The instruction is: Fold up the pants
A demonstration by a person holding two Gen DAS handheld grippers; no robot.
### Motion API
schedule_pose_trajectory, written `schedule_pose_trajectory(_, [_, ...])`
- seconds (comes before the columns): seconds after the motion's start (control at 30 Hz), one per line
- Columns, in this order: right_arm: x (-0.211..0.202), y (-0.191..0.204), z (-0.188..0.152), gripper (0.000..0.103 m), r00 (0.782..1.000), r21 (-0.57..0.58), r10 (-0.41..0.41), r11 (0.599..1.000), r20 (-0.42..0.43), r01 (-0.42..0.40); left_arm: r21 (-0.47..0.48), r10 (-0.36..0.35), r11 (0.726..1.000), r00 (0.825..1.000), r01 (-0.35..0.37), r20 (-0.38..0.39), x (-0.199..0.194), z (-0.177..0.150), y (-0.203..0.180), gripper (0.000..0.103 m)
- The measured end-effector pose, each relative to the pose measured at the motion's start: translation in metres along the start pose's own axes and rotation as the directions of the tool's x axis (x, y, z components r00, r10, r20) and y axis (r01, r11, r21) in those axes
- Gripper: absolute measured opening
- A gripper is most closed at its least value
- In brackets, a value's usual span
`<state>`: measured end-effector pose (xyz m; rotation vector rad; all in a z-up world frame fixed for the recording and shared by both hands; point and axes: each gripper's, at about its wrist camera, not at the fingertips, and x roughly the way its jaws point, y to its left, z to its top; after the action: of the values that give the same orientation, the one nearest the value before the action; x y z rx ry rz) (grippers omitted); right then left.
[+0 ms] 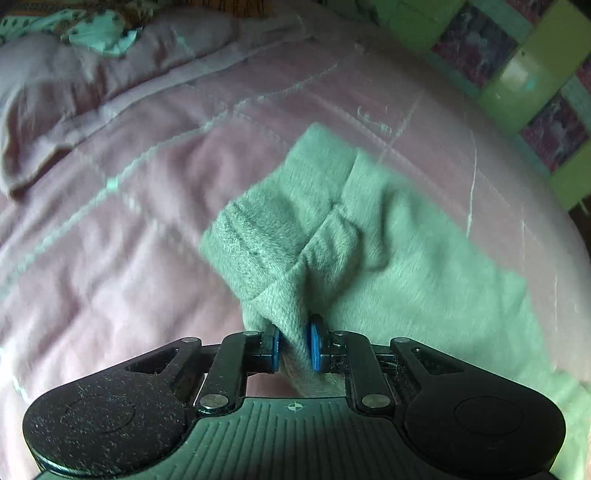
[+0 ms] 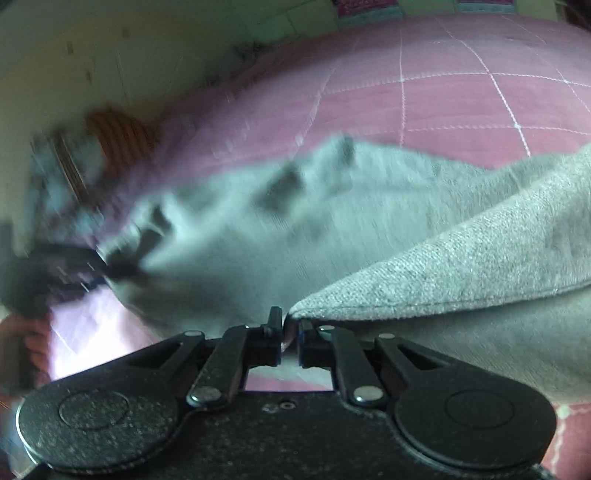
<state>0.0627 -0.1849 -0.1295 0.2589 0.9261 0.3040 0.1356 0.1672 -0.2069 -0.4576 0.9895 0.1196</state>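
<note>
The grey fleece pants (image 1: 369,229) lie on a pink quilted bed cover (image 1: 110,258), partly lifted and bunched. My left gripper (image 1: 294,343) is shut on a ribbed cuff or hem end of the pants, the cloth pinched between its blue pads. My right gripper (image 2: 290,332) is shut on a stitched edge of the pants (image 2: 443,266), which stretch away to the right and back. The left gripper (image 2: 110,262) also shows blurred at the left of the right wrist view, holding the far end of the cloth.
The pink cover (image 2: 443,92) has white stitched lines. A crumpled pale cloth (image 1: 99,29) lies at the bed's far left. A green and patterned patchwork cloth (image 1: 517,74) borders the bed at the right. A striped orange object (image 2: 118,136) is blurred beyond the bed.
</note>
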Motion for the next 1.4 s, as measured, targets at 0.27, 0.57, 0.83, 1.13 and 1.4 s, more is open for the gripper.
schedule_pose_trajectory(0.27, [-0.039, -0.038, 0.002, 0.028, 1.000, 0.082, 0.019, 0.996, 0.021, -0.021, 0.110, -0.061, 0.992, 0.997, 0.055, 0.050, -0.064, -0.021, -0.039, 0.019])
schedule_pose_trajectory(0.57, [-0.090, -0.156, -0.015, 0.029, 0.983, 0.325, -0.171, 0.936, 0.075, 0.138, 0.225, -0.065, 0.971, 0.995, 0.079, -0.069, -0.018, -0.082, -0.118, 0.019])
schedule_pose_trajectory(0.83, [-0.080, -0.224, -0.006, 0.023, 0.962, 0.537, -0.194, 0.841, 0.191, 0.063, 0.170, -0.062, 0.982, 0.994, 0.077, -0.091, -0.007, -0.075, -0.115, 0.019])
schedule_pose_trajectory(1.13, [-0.089, -0.247, -0.014, 0.010, 0.915, 0.598, -0.175, 0.797, 0.363, -0.085, 0.210, -0.022, 0.977, 0.997, 0.038, -0.080, -0.004, -0.077, -0.123, 0.019])
schedule_pose_trajectory(1.4, [-0.162, -0.204, -0.042, 0.006, 0.885, 0.426, -0.142, 0.902, 0.442, -0.068, 0.221, -0.032, 0.974, 0.997, 0.048, -0.076, -0.006, -0.077, -0.120, 0.019])
